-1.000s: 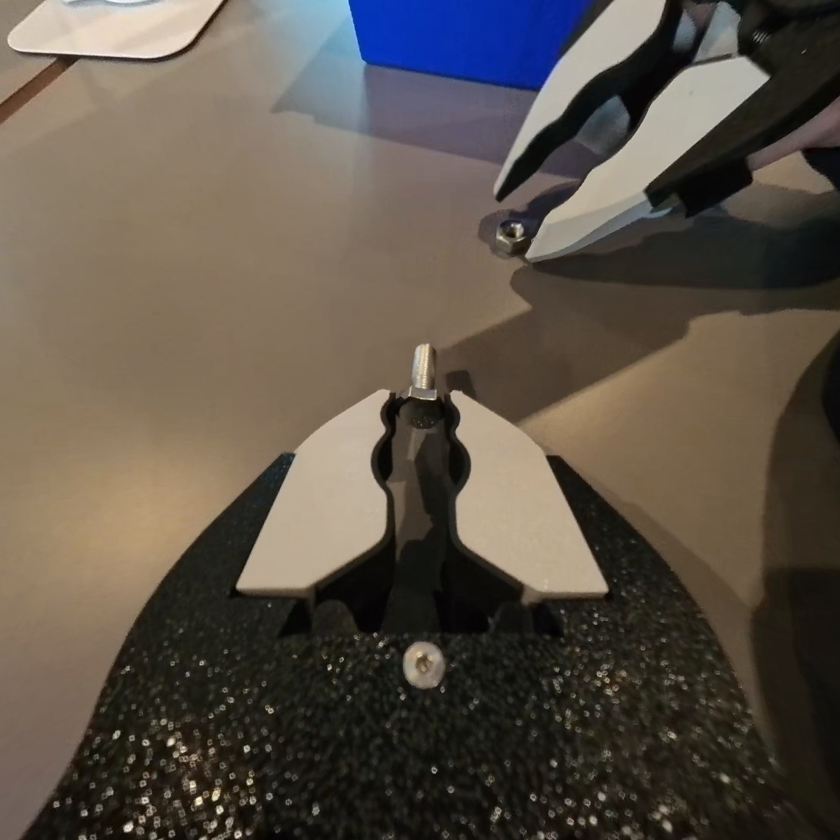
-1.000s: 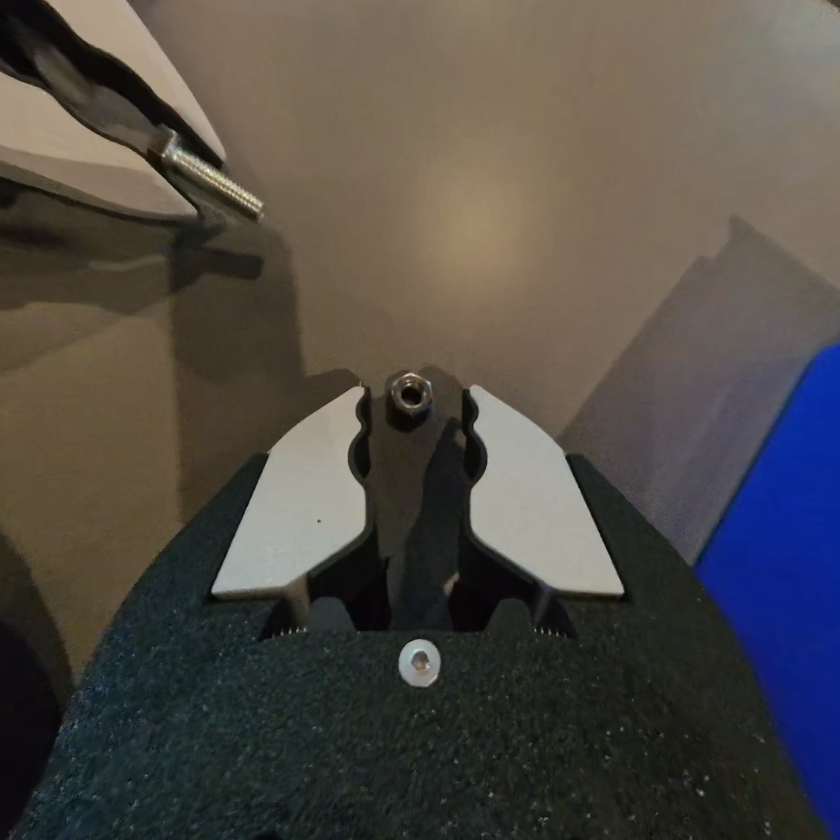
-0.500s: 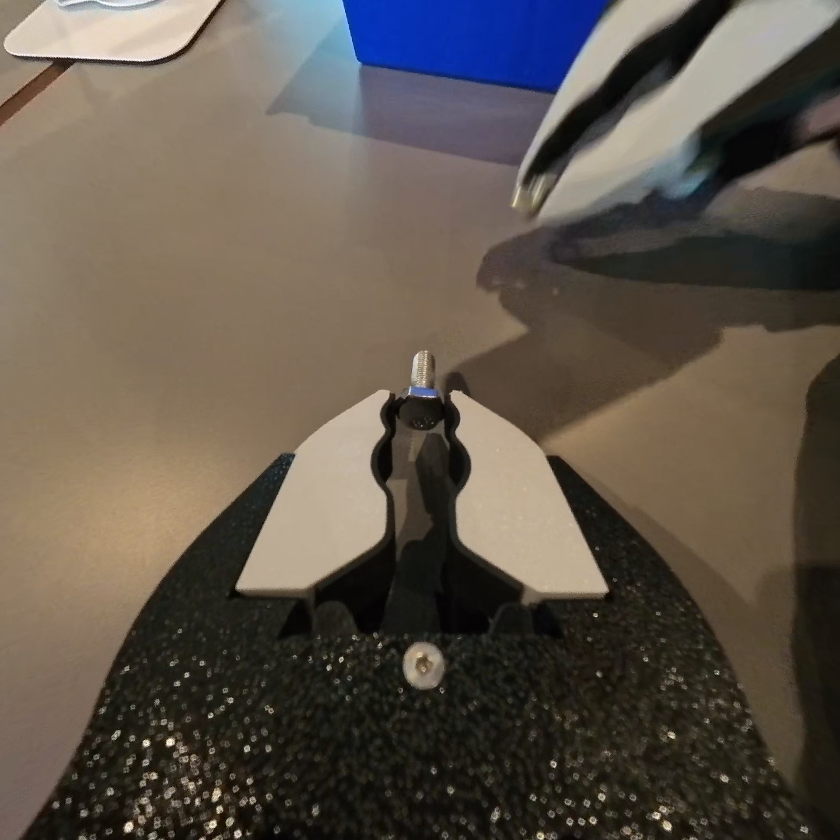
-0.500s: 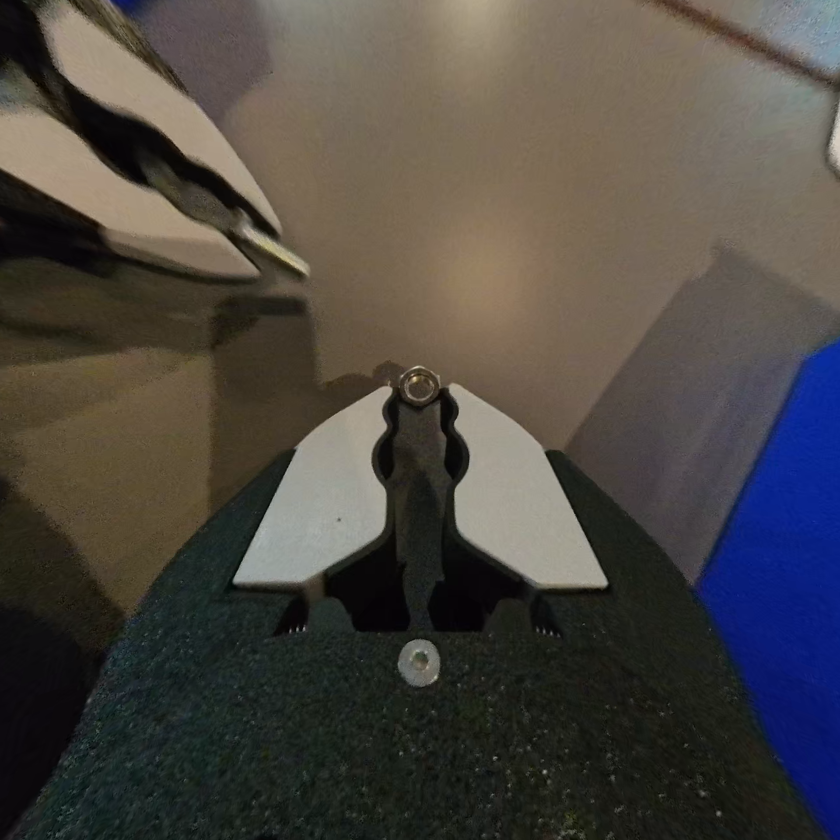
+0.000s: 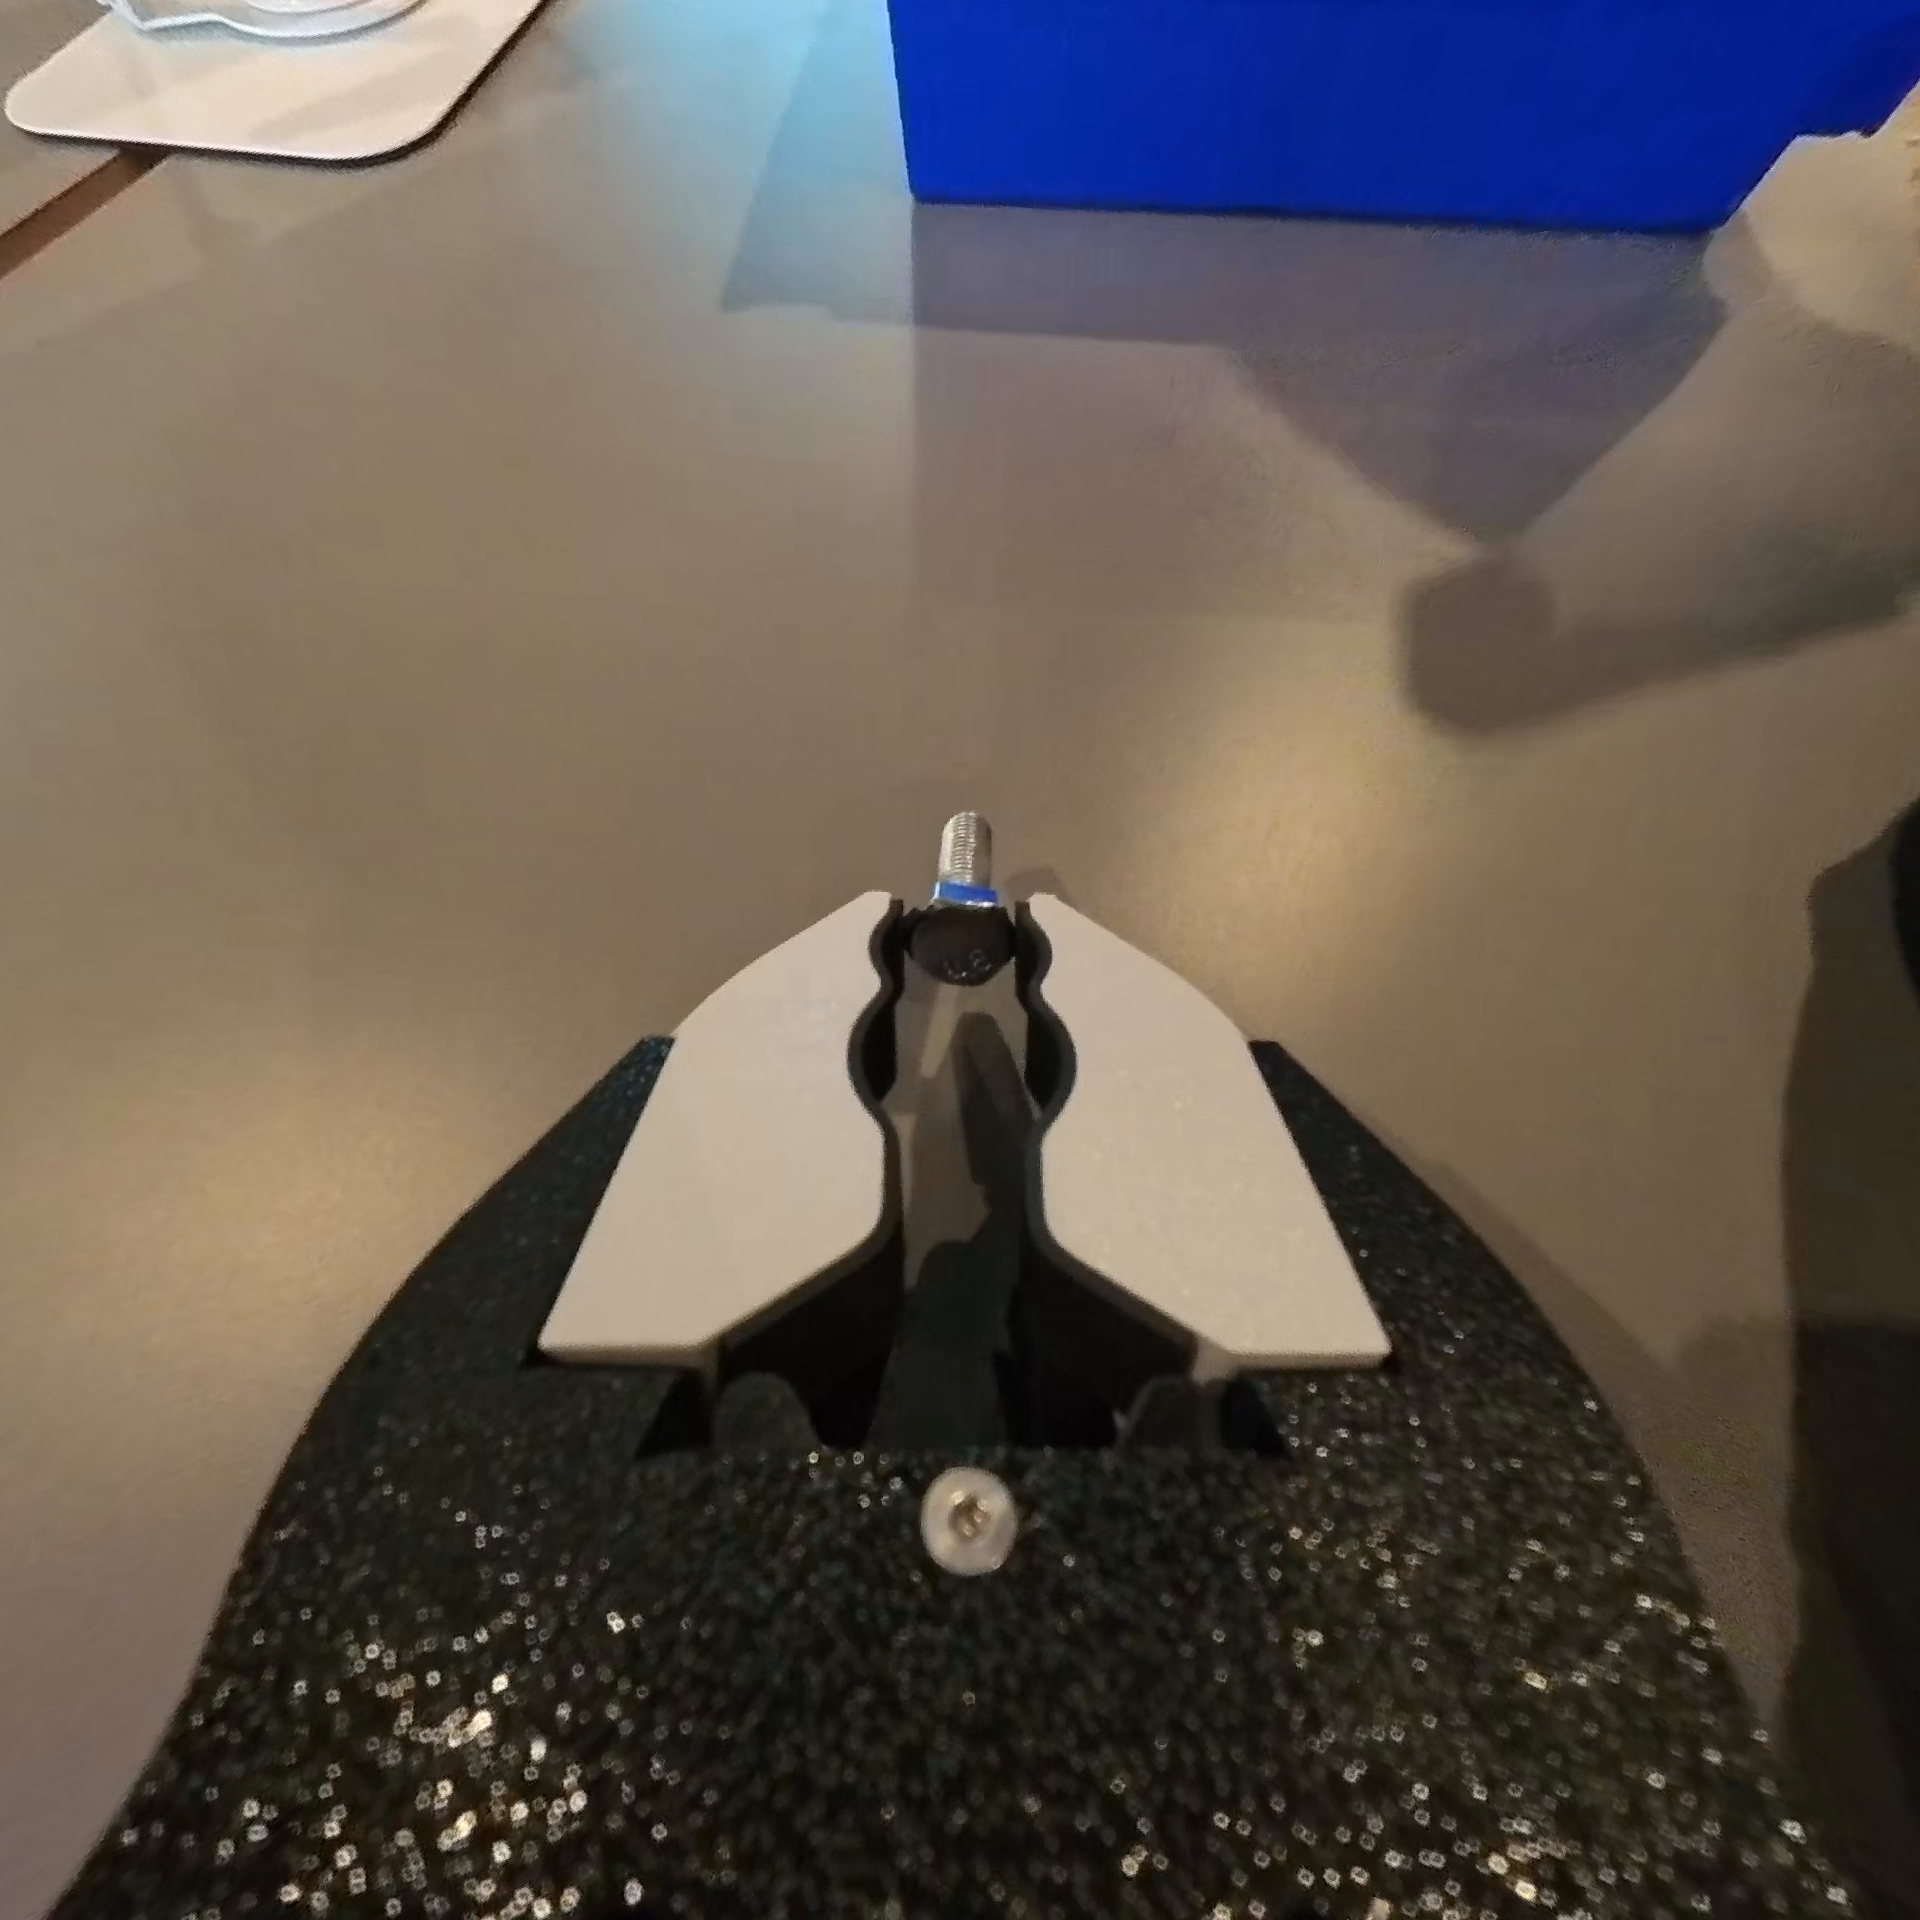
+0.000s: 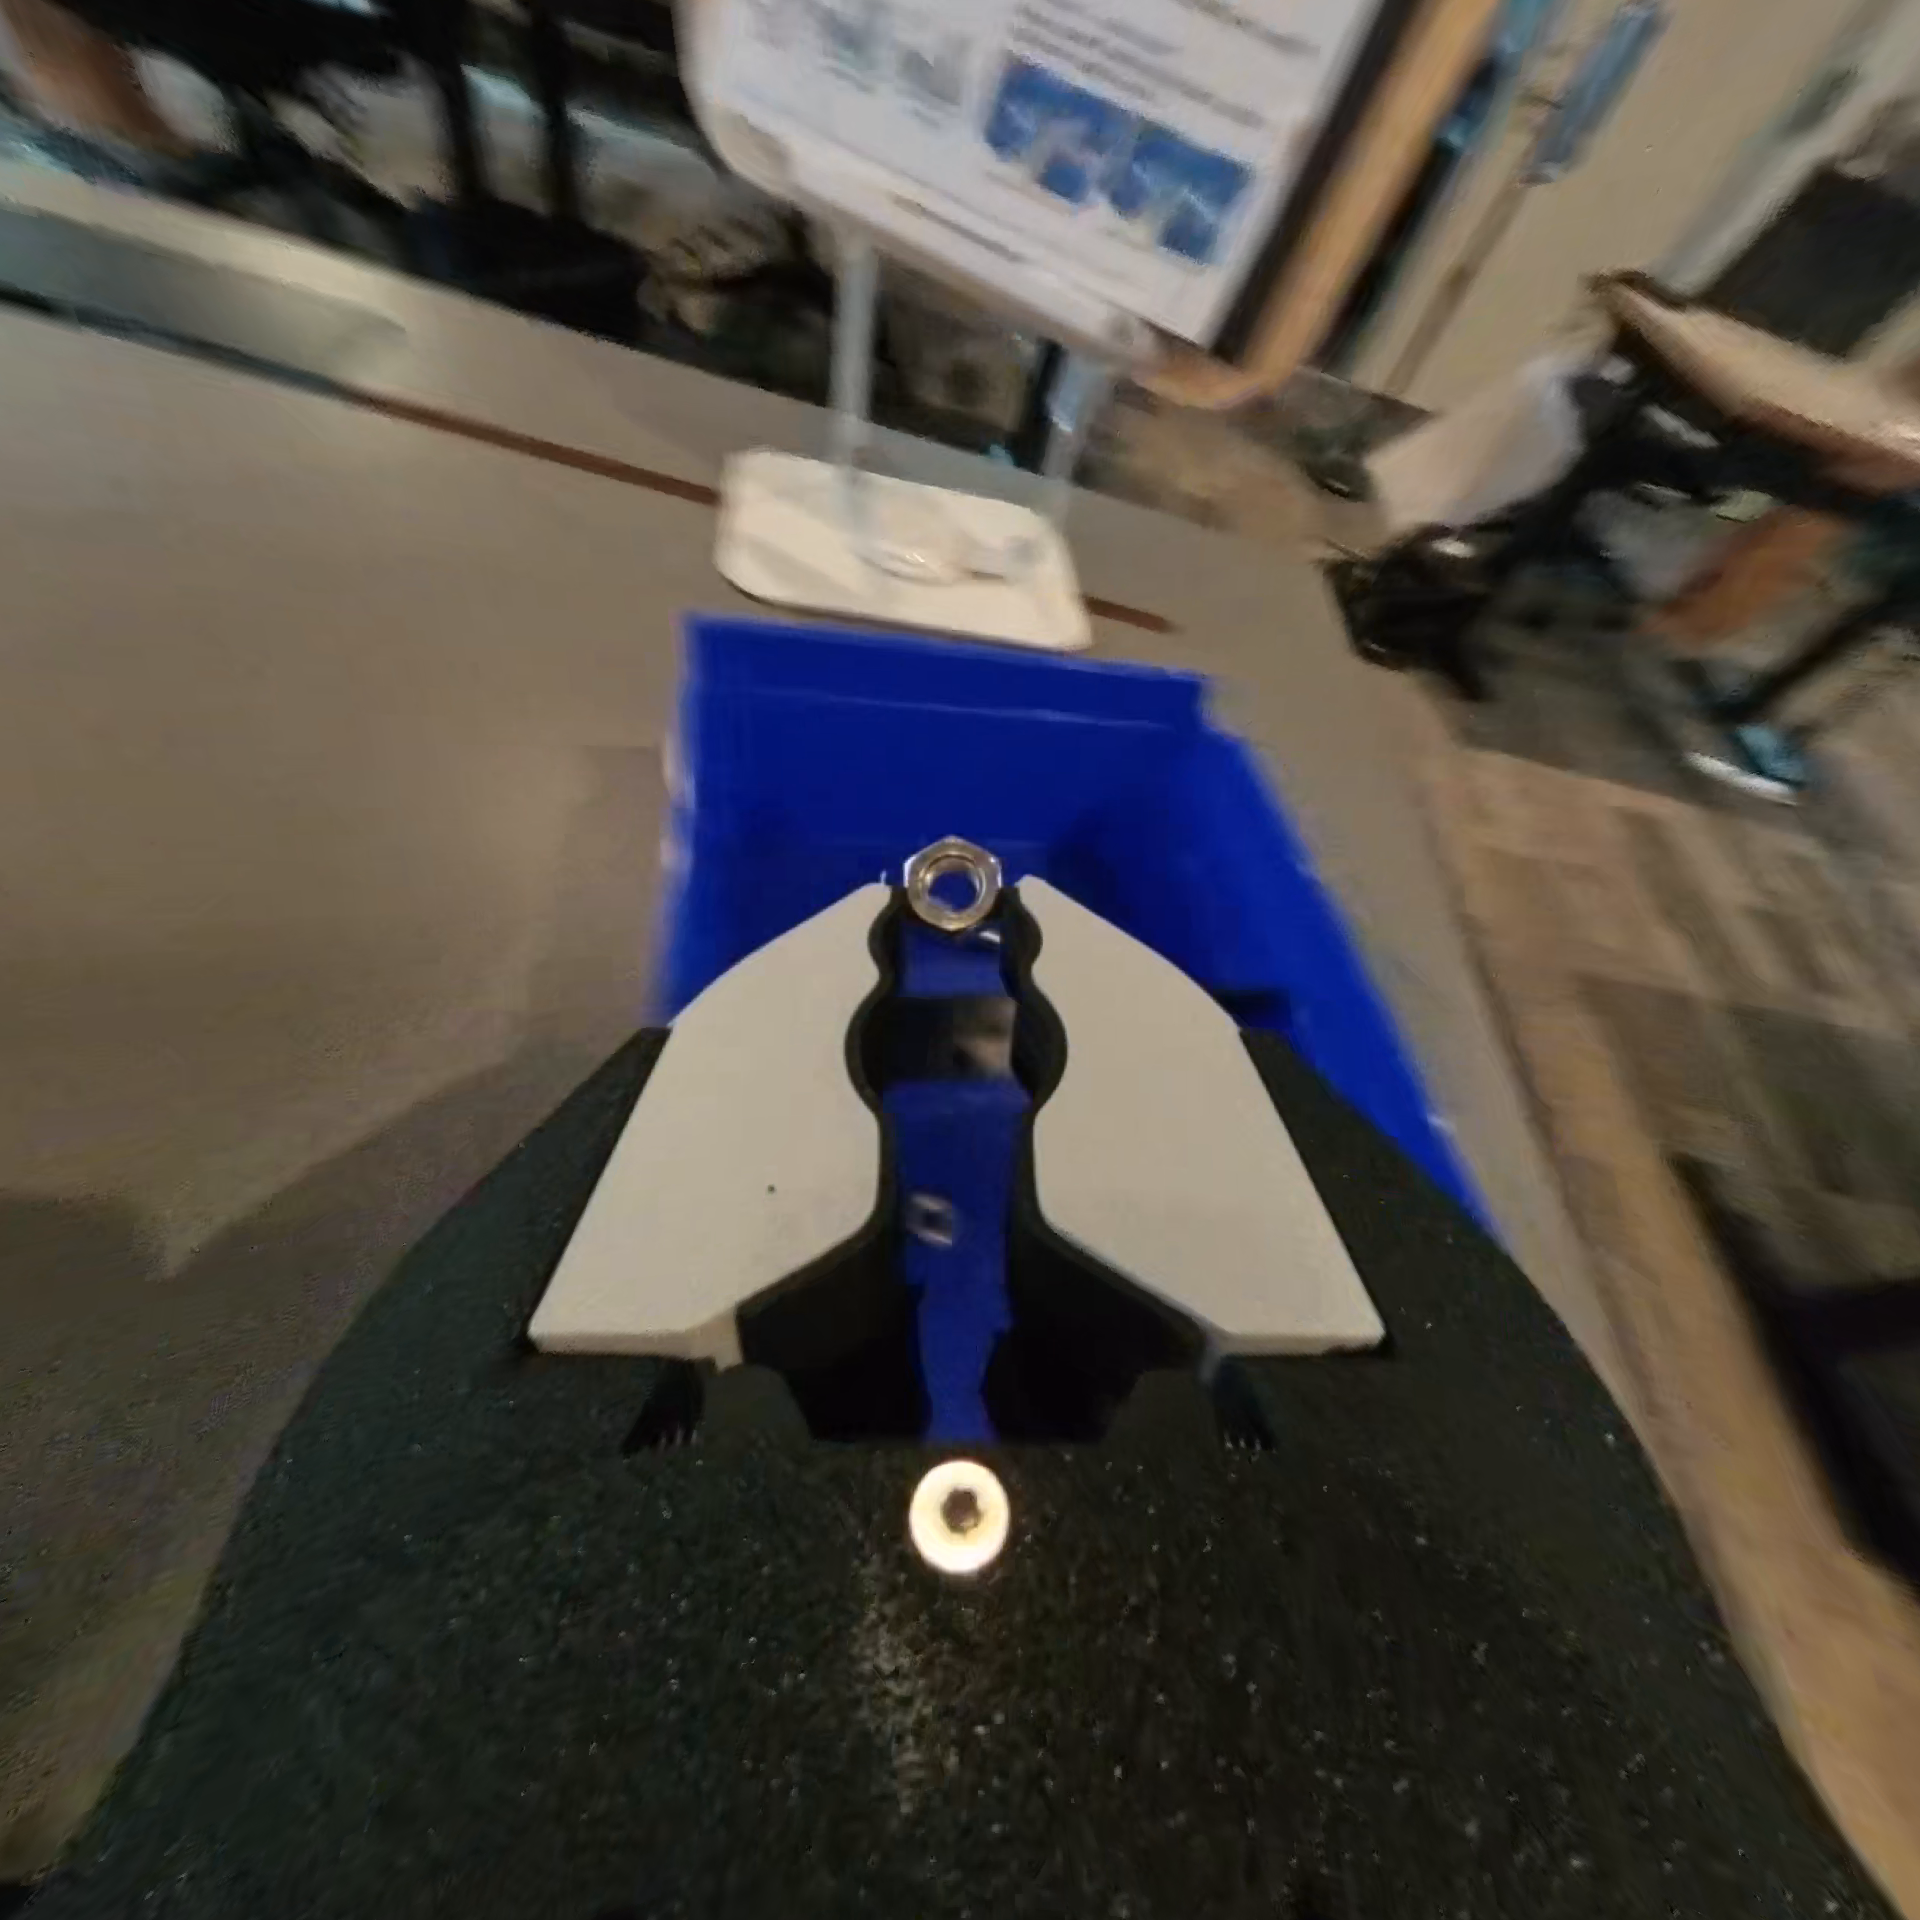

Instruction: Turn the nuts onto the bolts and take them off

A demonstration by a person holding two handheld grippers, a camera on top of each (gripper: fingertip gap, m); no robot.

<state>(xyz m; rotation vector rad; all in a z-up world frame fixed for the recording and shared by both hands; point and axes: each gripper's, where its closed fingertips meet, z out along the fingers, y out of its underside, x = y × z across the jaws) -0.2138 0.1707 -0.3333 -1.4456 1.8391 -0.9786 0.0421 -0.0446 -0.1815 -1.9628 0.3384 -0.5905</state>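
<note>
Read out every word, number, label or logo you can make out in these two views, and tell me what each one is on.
On the printed sign standing behind the blue bin: text and pictures, too blurred to read.
On the head of the bolt in the left gripper: faint stamped marks, too small to read.
On the nut and the right gripper: no writing visible.
Nothing here can be quoted.

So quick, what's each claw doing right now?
Left claw: closed on a bolt.
Right claw: closed on a nut.
</note>
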